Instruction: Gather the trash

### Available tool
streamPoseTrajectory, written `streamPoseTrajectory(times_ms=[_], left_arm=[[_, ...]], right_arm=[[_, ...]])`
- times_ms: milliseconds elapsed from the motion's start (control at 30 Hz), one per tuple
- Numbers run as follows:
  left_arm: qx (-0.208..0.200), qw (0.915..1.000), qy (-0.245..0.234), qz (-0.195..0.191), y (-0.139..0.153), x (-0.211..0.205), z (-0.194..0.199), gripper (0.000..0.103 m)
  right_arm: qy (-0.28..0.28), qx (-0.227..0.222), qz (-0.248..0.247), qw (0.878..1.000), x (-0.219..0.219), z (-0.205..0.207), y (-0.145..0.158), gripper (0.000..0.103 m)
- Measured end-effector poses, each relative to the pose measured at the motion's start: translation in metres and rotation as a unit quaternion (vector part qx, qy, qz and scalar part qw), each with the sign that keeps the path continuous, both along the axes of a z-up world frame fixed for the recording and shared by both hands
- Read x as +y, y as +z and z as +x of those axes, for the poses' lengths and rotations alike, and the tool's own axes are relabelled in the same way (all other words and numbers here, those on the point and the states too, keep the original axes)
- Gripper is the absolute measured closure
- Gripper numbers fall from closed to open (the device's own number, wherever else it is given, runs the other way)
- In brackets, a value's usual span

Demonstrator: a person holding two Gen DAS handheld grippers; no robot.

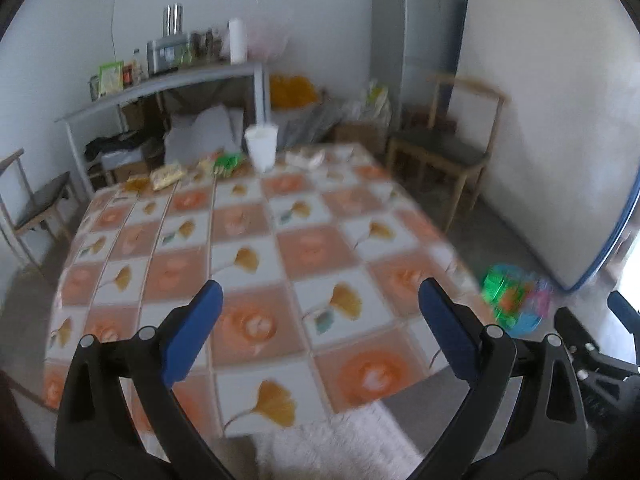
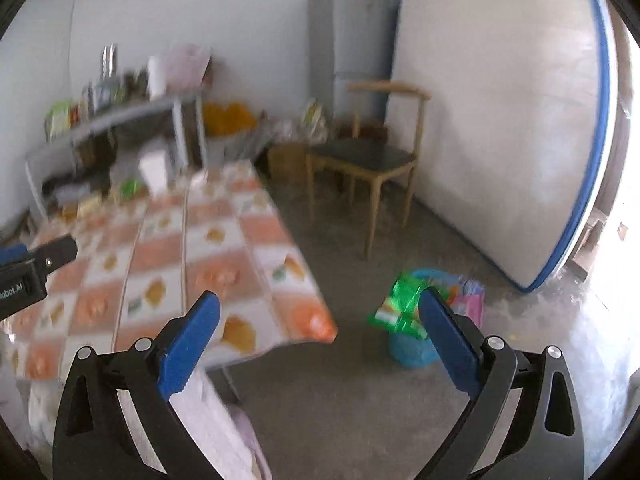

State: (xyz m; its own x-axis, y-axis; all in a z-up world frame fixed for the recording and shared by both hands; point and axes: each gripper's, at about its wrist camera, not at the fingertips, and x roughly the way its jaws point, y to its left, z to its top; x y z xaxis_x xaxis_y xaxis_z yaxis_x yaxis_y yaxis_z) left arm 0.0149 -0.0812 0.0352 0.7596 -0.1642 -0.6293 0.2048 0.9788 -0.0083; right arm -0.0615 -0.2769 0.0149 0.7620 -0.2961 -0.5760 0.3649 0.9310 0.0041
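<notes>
A big white mattress [image 2: 492,132] leans on the wall, with a grey fridge [image 2: 352,36] beside it. The table [image 1: 256,248] has a cloth with orange squares and yellow leaves. A wooden chair [image 2: 372,160] stands near the fridge. On the floor past the table corner sits a blue trash bin [image 2: 412,350] with a green wrapper [image 2: 400,308] sticking out of the top. A white cup [image 1: 262,146] and some snack packets [image 1: 168,176] sit at the far edge of the table. The left gripper [image 1: 320,332] is wide open over the table and holds nothing. The right gripper [image 2: 318,336] is wide open over the floor, near the bin, and holds nothing.
</notes>
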Motion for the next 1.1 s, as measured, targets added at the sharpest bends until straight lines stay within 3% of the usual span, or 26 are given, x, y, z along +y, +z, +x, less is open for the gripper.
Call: streamPoseTrajectory(times_ms=[100,267,1100], left_arm=[[0.057,0.9982,0.007,0.014,-0.017,0.001,0.007,0.009],[0.112,0.9932,0.029,0.011,-0.038,0.008,0.011,0.009],[0.115,0.9924,0.020,0.038,-0.039,0.000,0.013,0.009]], right_arm=[[0.006,0.030,0.012,0.999,0.002,0.008,-0.011,0.006],[0.005,0.057,-0.012,0.998,0.001,0.015,-0.016,0.006],[-0.008,0.103,-0.004,0.995,-0.013,0.024,-0.032,0.006]])
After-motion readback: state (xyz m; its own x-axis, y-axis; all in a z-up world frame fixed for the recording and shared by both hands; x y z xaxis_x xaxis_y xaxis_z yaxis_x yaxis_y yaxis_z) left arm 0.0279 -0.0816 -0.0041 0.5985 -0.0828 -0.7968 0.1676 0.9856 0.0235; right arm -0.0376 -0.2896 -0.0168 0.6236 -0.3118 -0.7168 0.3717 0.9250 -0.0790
